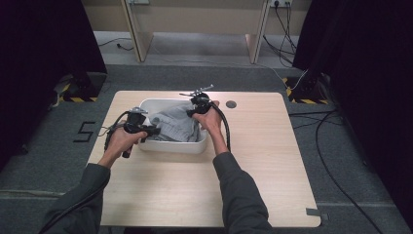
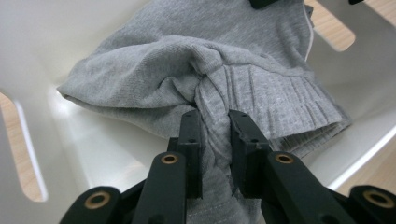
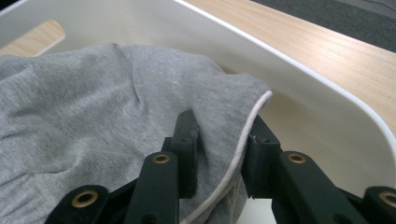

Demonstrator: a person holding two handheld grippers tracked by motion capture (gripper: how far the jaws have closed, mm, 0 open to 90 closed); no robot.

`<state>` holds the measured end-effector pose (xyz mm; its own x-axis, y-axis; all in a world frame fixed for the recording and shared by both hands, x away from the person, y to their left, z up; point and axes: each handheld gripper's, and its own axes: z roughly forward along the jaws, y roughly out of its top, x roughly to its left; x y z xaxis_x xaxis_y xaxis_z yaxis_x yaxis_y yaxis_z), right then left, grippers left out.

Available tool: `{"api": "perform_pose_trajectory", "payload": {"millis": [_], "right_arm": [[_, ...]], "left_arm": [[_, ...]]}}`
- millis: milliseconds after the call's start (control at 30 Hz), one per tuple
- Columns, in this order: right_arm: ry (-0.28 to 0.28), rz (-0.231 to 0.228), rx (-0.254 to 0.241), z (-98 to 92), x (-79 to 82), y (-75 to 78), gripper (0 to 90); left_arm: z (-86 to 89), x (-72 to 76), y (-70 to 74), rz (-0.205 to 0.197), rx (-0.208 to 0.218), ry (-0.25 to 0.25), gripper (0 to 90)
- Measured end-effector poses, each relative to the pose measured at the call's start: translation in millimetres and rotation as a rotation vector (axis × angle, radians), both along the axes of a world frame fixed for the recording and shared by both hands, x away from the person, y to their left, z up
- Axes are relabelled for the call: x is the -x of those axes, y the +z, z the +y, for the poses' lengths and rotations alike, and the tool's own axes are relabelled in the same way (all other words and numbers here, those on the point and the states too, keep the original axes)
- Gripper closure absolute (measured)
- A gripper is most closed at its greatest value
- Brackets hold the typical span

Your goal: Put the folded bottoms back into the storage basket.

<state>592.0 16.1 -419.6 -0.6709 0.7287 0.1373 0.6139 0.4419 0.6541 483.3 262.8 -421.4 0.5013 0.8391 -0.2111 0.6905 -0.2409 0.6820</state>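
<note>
Black jaws of left hand-held gripper point(image 2: 215, 123) pinch bunched fold of grey garment point(image 2: 205, 70) beside its ribbed cuff, inside white tub point(image 2: 42, 46). Right hand-held gripper point(image 3: 219, 135) clamps garment's white-piped edge near tub's far wall. From above: tub point(image 1: 171, 146) sits on light wood counter point(image 1: 253, 170), garment point(image 1: 175, 124) heaped inside tub; left hand-held gripper point(image 1: 146, 130) at tub's left rim, right hand-held gripper point(image 1: 196, 110) at tub's back right. 2 grey-sleeved forearms reach toward tub.
</note>
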Motion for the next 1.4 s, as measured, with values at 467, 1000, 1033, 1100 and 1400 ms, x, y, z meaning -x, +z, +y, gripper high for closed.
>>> {"api": "perform_pose_trajectory", "payload": {"millis": [467, 1000, 1033, 1100, 1400], "right_arm": [[-0.022, 0.020, 0.026, 0.6, -1.1, -4.1, 65.8], [-0.044, -0.053, -0.036, -14.6, 1.4, 21.3, 55.9], [-0.043, -0.054, -0.038, -15.5, 1.4, 22.4, 55.9], [-0.047, -0.057, -0.037, -17.8, 1.5, 24.8, 55.9], [-0.049, -0.060, -0.039, -22.2, 2.2, 27.3, 56.0]], "left_arm": [[4.4, 2.4, -4.6, 0.004, -0.005, 0.037, 70.0], [4.9, 8.3, 9.2, -0.023, 0.007, 0.062, 47.9], [4.5, 8.3, 9.5, -0.024, 0.008, 0.064, 47.9], [4.3, 8.4, 10.6, -0.026, 0.006, 0.063, 47.9], [4.7, 9.3, 15.0, -0.034, 0.016, 0.068, 47.1]]}}
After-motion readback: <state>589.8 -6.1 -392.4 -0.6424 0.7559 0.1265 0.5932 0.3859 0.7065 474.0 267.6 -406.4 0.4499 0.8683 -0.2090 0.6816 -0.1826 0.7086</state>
